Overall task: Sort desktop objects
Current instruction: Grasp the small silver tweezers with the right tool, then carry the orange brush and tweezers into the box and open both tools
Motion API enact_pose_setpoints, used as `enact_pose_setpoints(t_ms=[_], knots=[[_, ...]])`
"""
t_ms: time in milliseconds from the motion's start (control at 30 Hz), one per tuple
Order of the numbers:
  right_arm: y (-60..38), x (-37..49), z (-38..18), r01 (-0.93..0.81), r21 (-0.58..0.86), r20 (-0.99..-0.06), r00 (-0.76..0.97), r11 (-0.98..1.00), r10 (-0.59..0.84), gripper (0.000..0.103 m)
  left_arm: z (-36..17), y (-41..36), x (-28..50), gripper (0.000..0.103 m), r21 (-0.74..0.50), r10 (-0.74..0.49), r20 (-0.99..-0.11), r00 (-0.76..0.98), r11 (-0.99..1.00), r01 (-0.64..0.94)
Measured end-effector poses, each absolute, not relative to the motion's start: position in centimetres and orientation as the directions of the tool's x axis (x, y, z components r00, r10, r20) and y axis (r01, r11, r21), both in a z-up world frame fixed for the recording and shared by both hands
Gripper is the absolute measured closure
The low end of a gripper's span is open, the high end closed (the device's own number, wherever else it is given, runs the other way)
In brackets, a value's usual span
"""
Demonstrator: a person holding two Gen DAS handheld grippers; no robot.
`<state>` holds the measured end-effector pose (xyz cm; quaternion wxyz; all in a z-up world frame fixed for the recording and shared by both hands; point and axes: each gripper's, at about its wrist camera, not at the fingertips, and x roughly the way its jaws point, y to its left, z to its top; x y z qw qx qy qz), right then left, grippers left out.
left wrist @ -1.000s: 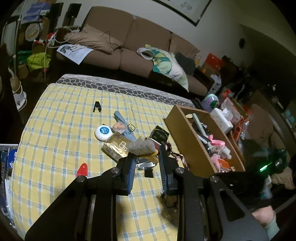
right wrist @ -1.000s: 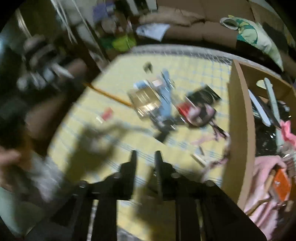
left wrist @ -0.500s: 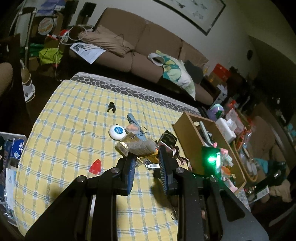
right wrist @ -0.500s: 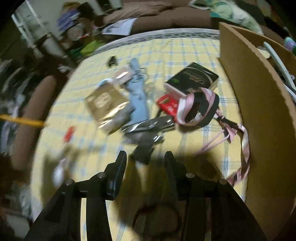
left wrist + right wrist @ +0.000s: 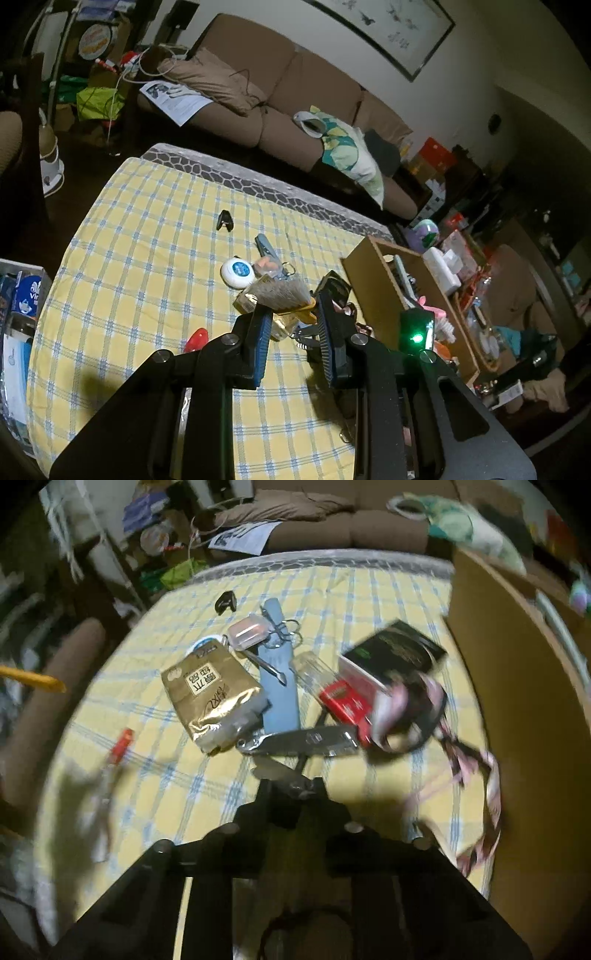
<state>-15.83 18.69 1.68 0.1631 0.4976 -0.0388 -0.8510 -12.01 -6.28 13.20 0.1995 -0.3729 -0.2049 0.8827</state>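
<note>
While left tongs [image 5: 291,314] clamp a brush [image 5: 282,293] over the checked cloth [image 5: 147,277], right tongs [image 5: 291,790] are closing on a dark clip [image 5: 295,777].

- Gold foil packet [image 5: 212,698]: large dark Chinese characters are printed across its face, appearing upside down in the right wrist view. A line of cursive lettering sits beside them and is not legible.
- Blue box [image 5: 27,295] at the left edge of the left wrist view: white letters "Vi" are readable; the remainder is cut off.
- Red box [image 5: 347,703]: carries gold print, too blurred to read.
- Black box [image 5: 397,648]: carries gold lettering and a small green mark, too blurred to read.
- Round white case [image 5: 238,272]: blue label with pale print, too small to read.
- Printed sheet [image 5: 173,99] on the sofa: text not legible.
</note>
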Motion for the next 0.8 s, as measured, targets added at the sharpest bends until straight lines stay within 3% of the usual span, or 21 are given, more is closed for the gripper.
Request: enact_pose_setpoints(t_ms=[100,433,800], knots=[[20.0,-14.8,2.3,0.235,0.305,-0.817,-0.433,-0.923,-0.38,0.09,13.5,-5.8,-11.8,0.081,-0.508,0.512,-0.574,-0.639,-0.835,-0.213],[20.8,-11.1,8.6,0.327,0.419,-0.72,-0.449,-0.847,-0.529,0.091,14.6,-5.3,-11.2,0.081,-0.533,0.535,-0.541,-0.649,-0.815,-0.228],[20.3,-12.2,8.5,0.297,0.553,-0.66,-0.414,-0.778,-0.627,0.091,14.9,-4.2,-10.9,0.081,-0.528,0.543,-0.541,-0.642,-0.813,-0.243]])
